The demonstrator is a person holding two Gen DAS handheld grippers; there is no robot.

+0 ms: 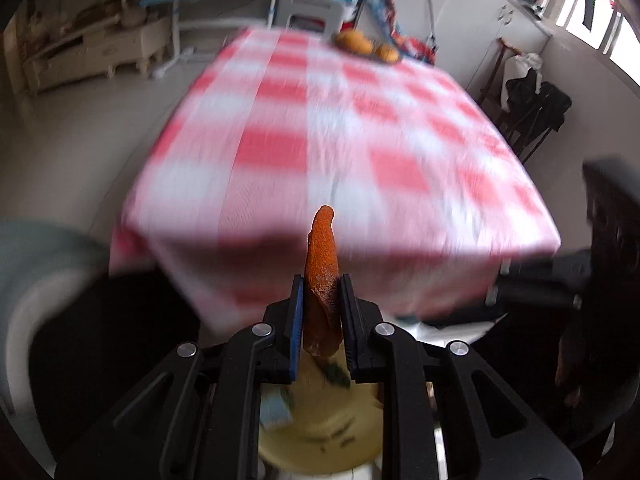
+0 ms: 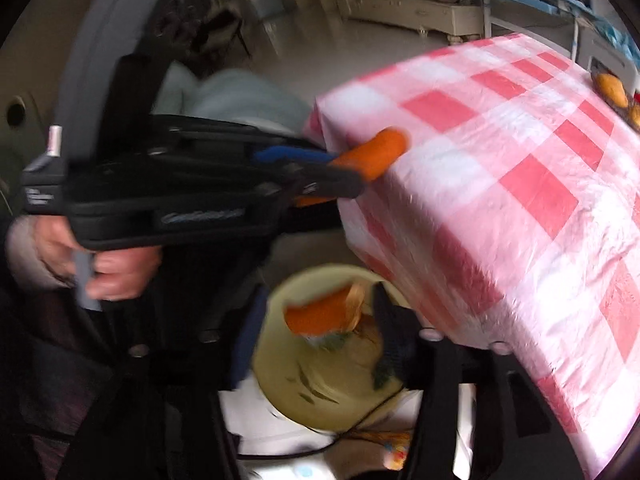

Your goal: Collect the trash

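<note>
At the far left of the right wrist view, a hand (image 2: 116, 268) gripped the handle of the left gripper (image 2: 348, 172), which reached level across the frame toward the corner of the table (image 2: 500, 160). Its jaws were pinching a strip of orange peel (image 2: 380, 150) close to its middle, so both ends stuck out clear of the pads; that kept the scrap secure while it was carried off the red-and-white checked cloth. The left wrist view bore this out: the peel (image 1: 322, 276) stood upright between the nearly closed fingers (image 1: 296, 320), with the table edge behind it.

Lower and toward the middle sat a yellow bin (image 2: 320, 384) on the floor beside the table, placed where scraps could be dropped straight down. A second piece of peel (image 2: 320, 314) hung over its mouth, beside one finger of the right gripper (image 2: 376, 344). Those jaws stood spread, apparently letting the piece go; blur made it hard to say whether it touched the finger.

At the far right, whole oranges (image 2: 612, 88) lay at the table's far edge, well apart from the work and probably not trash.
</note>
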